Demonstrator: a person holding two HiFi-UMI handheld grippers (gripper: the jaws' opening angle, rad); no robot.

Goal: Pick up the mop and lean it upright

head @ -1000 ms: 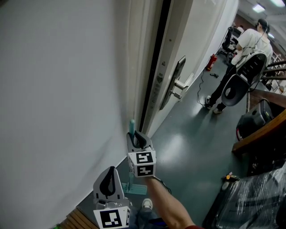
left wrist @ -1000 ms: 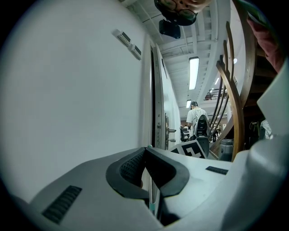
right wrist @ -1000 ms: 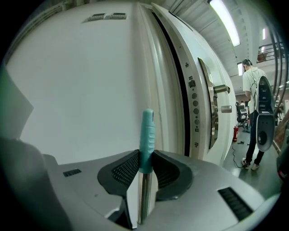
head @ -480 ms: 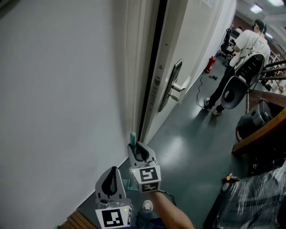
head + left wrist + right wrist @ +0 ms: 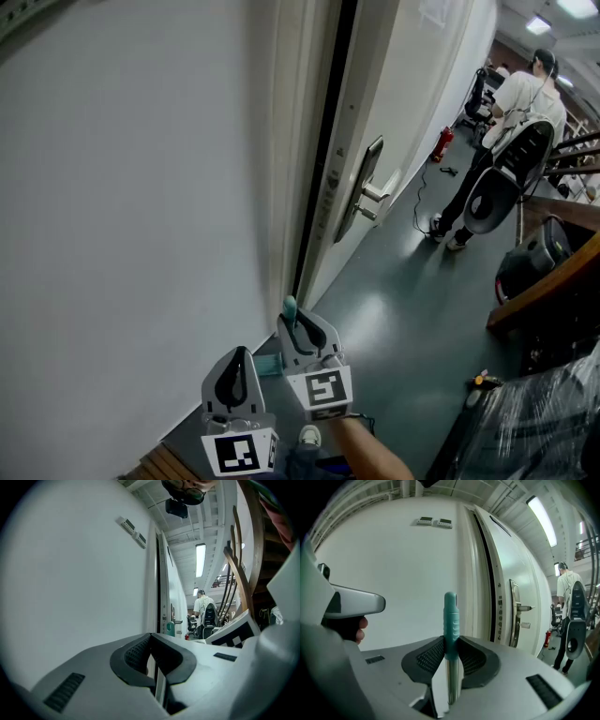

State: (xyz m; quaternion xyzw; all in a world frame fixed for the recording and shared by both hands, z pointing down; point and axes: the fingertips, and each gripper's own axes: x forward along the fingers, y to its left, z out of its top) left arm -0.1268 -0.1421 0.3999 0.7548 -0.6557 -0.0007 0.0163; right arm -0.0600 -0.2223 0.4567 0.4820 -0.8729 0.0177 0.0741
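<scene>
The mop stands nearly upright close to the white wall (image 5: 141, 234). Its teal handle tip (image 5: 290, 307) pokes up between the fingers of my right gripper (image 5: 302, 330), and its teal head (image 5: 267, 366) rests on the floor below. In the right gripper view the teal grip (image 5: 450, 620) and the metal shaft (image 5: 451, 677) stand straight up, with my right gripper (image 5: 451, 644) shut on them. My left gripper (image 5: 233, 380) hovers just left of it, apart from the mop, jaws together and nothing held. The left gripper (image 5: 151, 637) view shows the handle tip (image 5: 170, 628) beyond it.
A white door with a lever handle (image 5: 370, 192) is right of the wall. Farther down the corridor stand a person (image 5: 525, 103), a red fire extinguisher (image 5: 443, 142) and a black chair (image 5: 497, 187). A wooden rail (image 5: 553, 272) and plastic-wrapped goods (image 5: 544, 422) line the right side.
My right gripper has carried the mop handle toward the lower right of the head view, nearer to me. The mop head shows higher in the picture. The left gripper has stayed put.
</scene>
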